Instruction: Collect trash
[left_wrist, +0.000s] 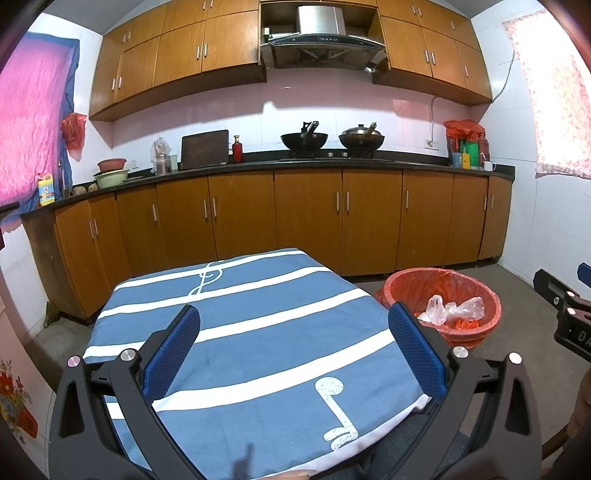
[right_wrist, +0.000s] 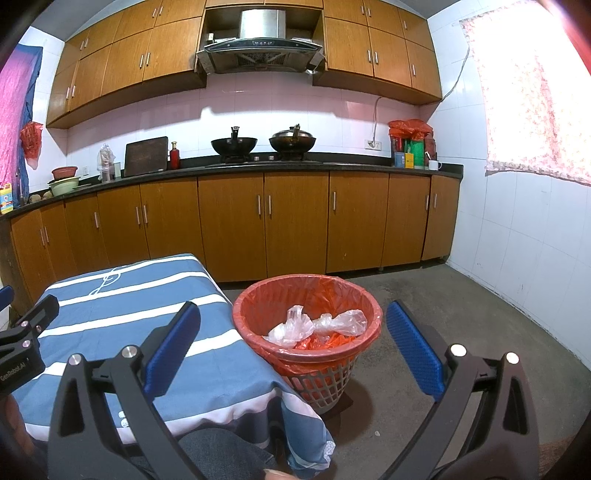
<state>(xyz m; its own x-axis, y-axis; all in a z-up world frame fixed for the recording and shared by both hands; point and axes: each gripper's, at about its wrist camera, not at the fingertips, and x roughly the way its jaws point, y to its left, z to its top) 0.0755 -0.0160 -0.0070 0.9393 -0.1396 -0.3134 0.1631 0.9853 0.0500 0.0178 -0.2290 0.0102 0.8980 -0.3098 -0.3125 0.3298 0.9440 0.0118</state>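
Observation:
A grey mesh bin with a red liner (right_wrist: 255, 295) stands on the floor right of the table; it also shows in the left wrist view (left_wrist: 402, 284). Crumpled clear plastic bags (right_wrist: 317, 325) lie inside it, also seen in the left wrist view (left_wrist: 454, 310). My left gripper (left_wrist: 293, 314) is open and empty above the blue striped tablecloth (left_wrist: 258, 332). My right gripper (right_wrist: 293, 310) is open and empty, with the bin between its fingers in the view. I see no loose trash on the cloth.
The table with the cloth (right_wrist: 122, 317) is at the left in the right wrist view. Wooden cabinets (right_wrist: 295, 221) and a counter with woks (right_wrist: 291, 142) run along the back. Grey floor (right_wrist: 461, 314) lies right of the bin. The right gripper's body (left_wrist: 569, 314) shows at the edge.

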